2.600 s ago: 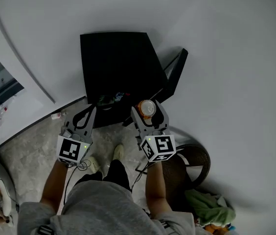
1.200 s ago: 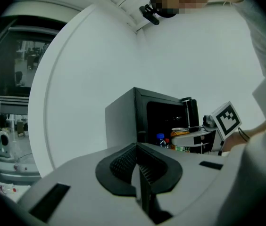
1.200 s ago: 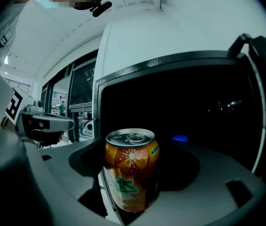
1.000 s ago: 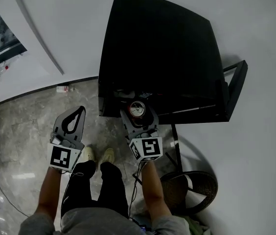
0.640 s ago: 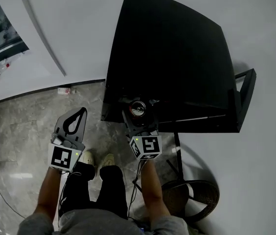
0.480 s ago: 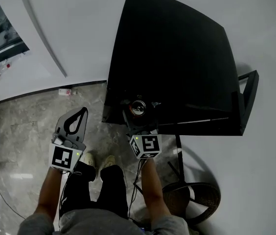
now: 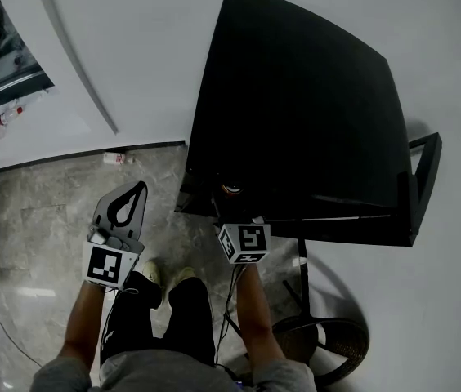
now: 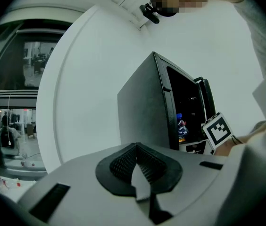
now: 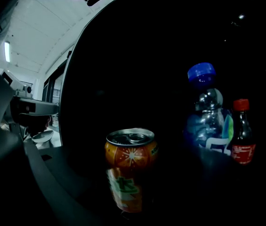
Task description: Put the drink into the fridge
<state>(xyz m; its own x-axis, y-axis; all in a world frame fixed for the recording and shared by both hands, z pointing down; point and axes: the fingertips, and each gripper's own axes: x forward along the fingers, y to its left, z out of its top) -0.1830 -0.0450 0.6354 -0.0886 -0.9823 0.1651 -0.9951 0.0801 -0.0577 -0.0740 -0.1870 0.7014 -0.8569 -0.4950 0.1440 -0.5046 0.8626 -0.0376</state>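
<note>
An orange soda can [image 9: 130, 168] stands upright between the jaws of my right gripper [image 9: 129, 194], which is shut on it inside the dark fridge. From the head view the black fridge [image 7: 296, 104] fills the upper right. Only the can's rim [image 7: 231, 189] shows at its front opening, and my right gripper [image 7: 232, 201] reaches in up to its marker cube. My left gripper [image 7: 139, 188] hangs over the floor to the left of the fridge, shut and holding nothing; its tips [image 8: 140, 185] meet in the left gripper view.
Inside the fridge a blue-capped water bottle [image 9: 207, 112] and a small red-capped dark bottle [image 9: 243, 133] stand to the can's right. The fridge door [image 7: 422, 186] hangs open at the right. A round wicker basket [image 7: 320, 358] sits below, and a small bottle [image 7: 118, 158] lies by the wall.
My right gripper has carried the can forward from in front of the fridge into its opening, so the can is now mostly hidden from the head view. The left gripper has stayed shut and low.
</note>
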